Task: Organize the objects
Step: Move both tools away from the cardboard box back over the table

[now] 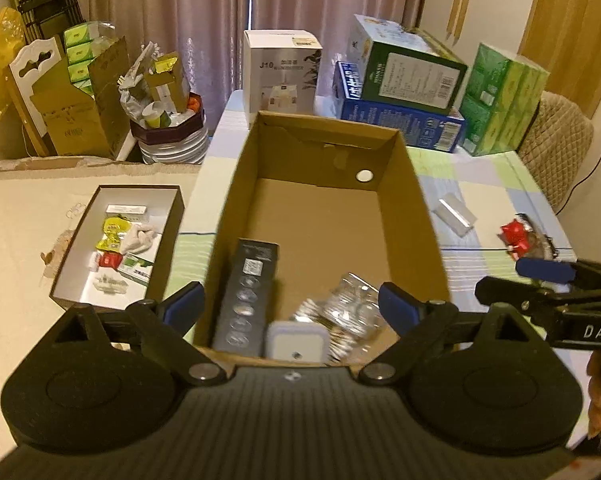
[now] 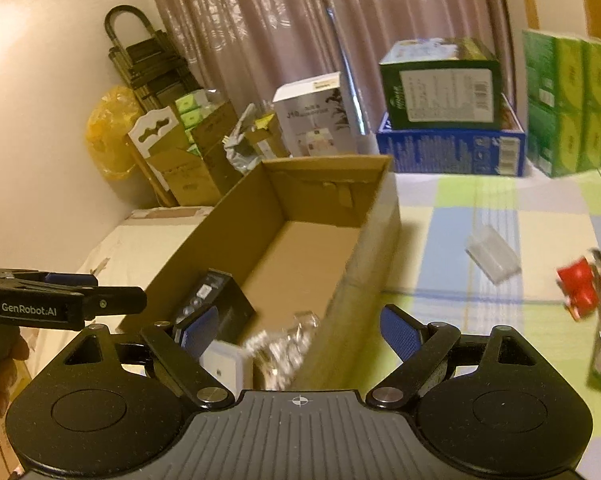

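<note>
My left hand-held gripper and right hand-held gripper gape empty over the box, so a careless swing toward the red packet may snag its wall.

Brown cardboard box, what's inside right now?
Cardboard box holds a long black box, a crinkled clear wrapper and a white square item, all at the near end. The near corners are hidden by the left gripper.

Three items in one cardboard box

Left gripper and right gripper side by side, jaws spread, empty.
</note>
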Tool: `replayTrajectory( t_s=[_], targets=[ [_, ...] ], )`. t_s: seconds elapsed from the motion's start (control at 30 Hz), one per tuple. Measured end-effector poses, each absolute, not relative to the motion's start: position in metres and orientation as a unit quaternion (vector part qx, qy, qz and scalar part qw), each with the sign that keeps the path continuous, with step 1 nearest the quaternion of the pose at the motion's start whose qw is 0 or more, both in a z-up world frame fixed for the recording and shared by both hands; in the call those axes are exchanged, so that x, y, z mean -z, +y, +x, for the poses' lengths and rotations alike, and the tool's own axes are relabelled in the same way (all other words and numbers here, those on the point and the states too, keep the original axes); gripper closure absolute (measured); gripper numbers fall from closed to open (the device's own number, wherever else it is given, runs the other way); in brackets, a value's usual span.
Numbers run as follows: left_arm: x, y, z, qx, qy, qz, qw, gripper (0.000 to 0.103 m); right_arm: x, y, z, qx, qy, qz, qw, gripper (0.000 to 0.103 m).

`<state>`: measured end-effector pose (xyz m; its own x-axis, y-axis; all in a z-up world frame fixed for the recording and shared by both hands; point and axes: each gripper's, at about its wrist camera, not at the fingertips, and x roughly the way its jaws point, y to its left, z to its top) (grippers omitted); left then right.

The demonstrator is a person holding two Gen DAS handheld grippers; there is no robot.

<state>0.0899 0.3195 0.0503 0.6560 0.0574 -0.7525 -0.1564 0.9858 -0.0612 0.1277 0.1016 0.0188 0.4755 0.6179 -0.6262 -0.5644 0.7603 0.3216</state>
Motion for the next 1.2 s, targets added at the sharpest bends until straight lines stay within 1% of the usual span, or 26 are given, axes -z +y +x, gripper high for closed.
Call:
replayTrajectory(
  t_s=[0.17,0.4,0.8,1.2],
  targets=[
    [-0.059,0.302,0.07,-0.058,0.402,-0.068,0.911,0.009,-0.025,0.079,0.107,-0.335,0.381,0.039,0.861,0.018],
    [-0.075,0.271,0.043,-0.061,0.382,-0.051,0.921,0.001,-0.038,0.046,0.079,-0.321,0.369,0.045,0.871,0.018],
    [-0.102,0.199,0.012,-0.032,0.338,-0.037,0.94,0.001,-0.045,-0.031,0.038,-0.269,0.349,0.029,0.897,0.018],
    [-0.092,0.115,0.014,0.023,0.343,-0.032,0.939,0.001,-0.04,-0.131,0.024,-0.192,0.345,0.04,0.918,0.018]
  ],
)
